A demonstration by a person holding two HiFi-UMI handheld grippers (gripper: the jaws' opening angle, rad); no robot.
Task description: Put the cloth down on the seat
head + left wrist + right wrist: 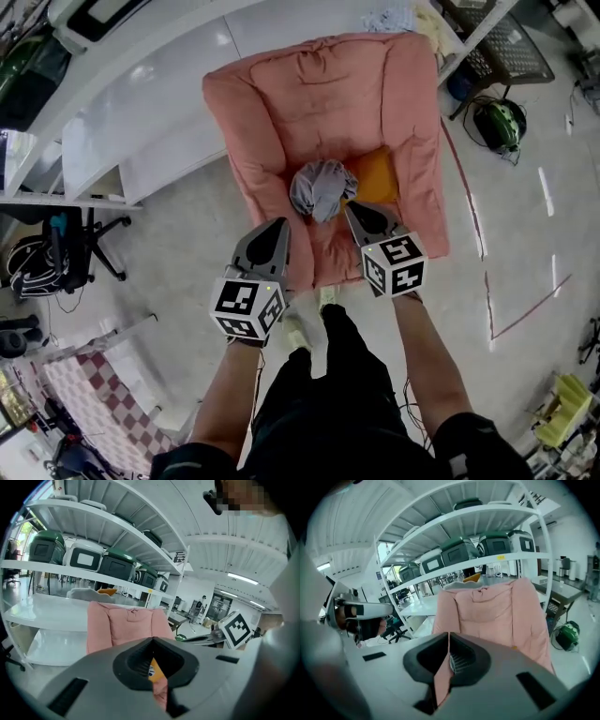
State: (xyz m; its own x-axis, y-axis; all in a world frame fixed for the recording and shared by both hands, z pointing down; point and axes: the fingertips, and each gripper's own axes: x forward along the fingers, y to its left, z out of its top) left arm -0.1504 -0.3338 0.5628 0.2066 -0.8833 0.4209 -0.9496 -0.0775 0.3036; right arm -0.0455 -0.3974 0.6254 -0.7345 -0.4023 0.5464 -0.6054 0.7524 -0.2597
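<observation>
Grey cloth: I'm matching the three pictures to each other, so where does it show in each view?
Head view: the grey cloth lies bunched just above centre, beside the orange cushion.
Left gripper view: not in it.
Right gripper view: not in it.
Shared landmark: the pink armchair, left of centre in the left gripper view, right of centre in the right gripper view.

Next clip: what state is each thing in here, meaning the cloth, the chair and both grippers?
cloth: bunched in a heap on the seat, not held.
armchair: upright, with the cloth and a cushion on its seat.
orange cushion: lying on the seat beside the cloth.
left gripper: shut, empty, over the seat's front.
right gripper: shut, empty, tip close beside the cloth.
</observation>
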